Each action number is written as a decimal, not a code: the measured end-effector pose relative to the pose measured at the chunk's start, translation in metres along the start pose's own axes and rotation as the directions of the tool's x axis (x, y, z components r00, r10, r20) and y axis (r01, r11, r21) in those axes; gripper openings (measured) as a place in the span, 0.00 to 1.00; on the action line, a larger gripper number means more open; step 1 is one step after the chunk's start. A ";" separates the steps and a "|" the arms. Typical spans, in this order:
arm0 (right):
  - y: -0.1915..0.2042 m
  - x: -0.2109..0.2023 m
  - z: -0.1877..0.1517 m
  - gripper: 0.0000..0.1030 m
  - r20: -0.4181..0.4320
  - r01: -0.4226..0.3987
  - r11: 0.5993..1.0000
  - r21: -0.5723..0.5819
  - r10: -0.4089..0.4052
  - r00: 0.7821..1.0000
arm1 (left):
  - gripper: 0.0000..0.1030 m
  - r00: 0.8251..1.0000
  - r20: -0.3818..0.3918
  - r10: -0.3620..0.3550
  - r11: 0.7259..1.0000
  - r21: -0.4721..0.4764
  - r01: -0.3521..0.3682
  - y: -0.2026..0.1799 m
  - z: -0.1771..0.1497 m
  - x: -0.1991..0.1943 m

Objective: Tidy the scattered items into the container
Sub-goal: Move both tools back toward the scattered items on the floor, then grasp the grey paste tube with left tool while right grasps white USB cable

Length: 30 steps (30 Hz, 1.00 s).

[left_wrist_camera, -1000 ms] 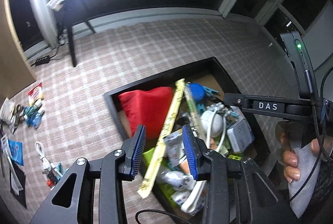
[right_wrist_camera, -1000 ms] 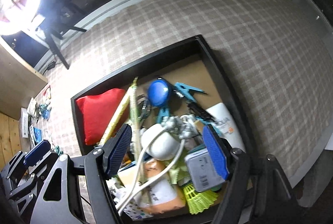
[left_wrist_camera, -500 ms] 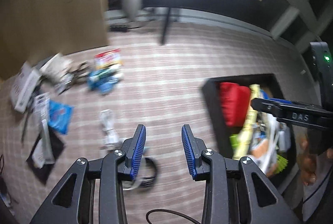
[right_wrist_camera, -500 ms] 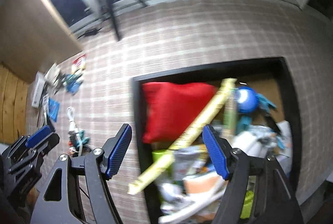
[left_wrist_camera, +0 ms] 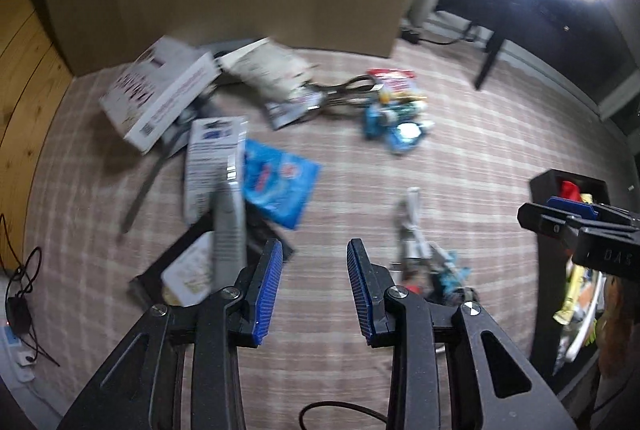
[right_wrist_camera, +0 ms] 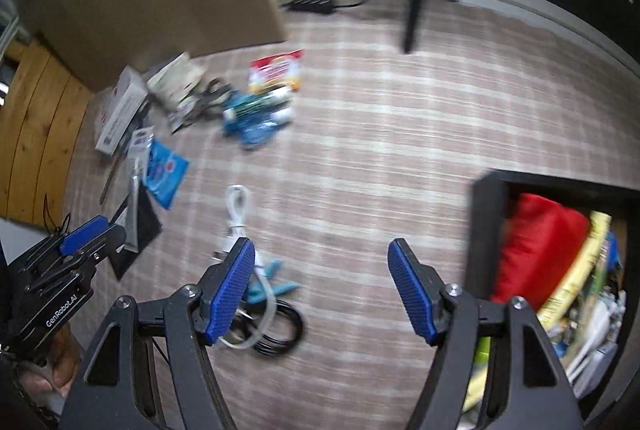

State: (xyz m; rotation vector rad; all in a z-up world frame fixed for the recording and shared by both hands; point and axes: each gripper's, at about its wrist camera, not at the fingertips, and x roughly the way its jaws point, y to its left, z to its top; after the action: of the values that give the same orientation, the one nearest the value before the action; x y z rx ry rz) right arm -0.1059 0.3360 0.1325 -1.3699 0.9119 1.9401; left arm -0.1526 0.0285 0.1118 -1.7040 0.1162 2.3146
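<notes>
Left wrist view: I hold the left gripper agape and empty, aimed at floor clutter for the next pick; right gripper wide, beside the container.

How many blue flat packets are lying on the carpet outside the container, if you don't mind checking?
1. The blue packet lies on the carpet beside the white box pile, partly under a grey-white package. Blur and overlapping clutter may hide others, and the blue cluster farther back is unclear.
</notes>
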 end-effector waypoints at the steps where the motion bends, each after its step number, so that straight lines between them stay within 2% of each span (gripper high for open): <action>1: 0.008 0.006 0.001 0.63 -0.010 -0.002 1.000 -0.009 0.002 1.000 | 0.30 1.000 -0.005 0.002 1.000 -0.010 -0.002 0.006 0.000 0.003; 7: 0.047 0.041 0.008 0.59 -0.069 -0.007 0.999 -0.052 0.003 0.998 | 0.30 0.999 -0.043 0.010 0.999 -0.041 -0.012 0.032 0.004 0.025; 15: 0.070 0.077 0.016 0.56 -0.124 0.015 0.997 -0.077 -0.024 0.992 | 0.28 0.997 -0.078 0.019 0.998 -0.060 -0.024 0.045 0.014 0.050; 18: 0.075 0.087 0.018 0.49 -0.142 0.025 0.996 -0.090 -0.038 0.989 | 0.22 0.996 -0.089 0.025 0.998 -0.061 -0.031 0.046 0.015 0.058; 23: 0.079 0.102 0.019 0.43 -0.172 0.040 0.994 -0.101 -0.057 0.983 | 0.22 0.996 -0.075 0.048 0.998 -0.046 -0.051 0.044 0.018 0.062; 25: 0.080 0.105 0.019 0.40 -0.177 0.049 0.993 -0.107 -0.067 0.982 | 0.15 0.996 -0.071 0.058 0.997 -0.039 -0.061 0.043 0.019 0.063; 29: 0.081 0.106 0.020 0.32 -0.169 0.072 0.990 -0.118 -0.092 0.981 | 0.12 0.996 -0.058 0.070 0.997 -0.026 -0.072 0.041 0.020 0.065; 30: 0.081 0.106 0.020 0.27 -0.168 0.080 0.990 -0.117 -0.099 0.981 | 0.09 0.996 -0.055 0.071 0.997 -0.027 -0.072 0.040 0.020 0.065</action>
State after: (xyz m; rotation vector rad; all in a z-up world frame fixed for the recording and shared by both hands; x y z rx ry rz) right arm -0.2114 0.3124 0.0520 -1.6360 0.8168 1.8485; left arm -0.1995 0.0048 0.0530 -1.8053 0.1579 2.3320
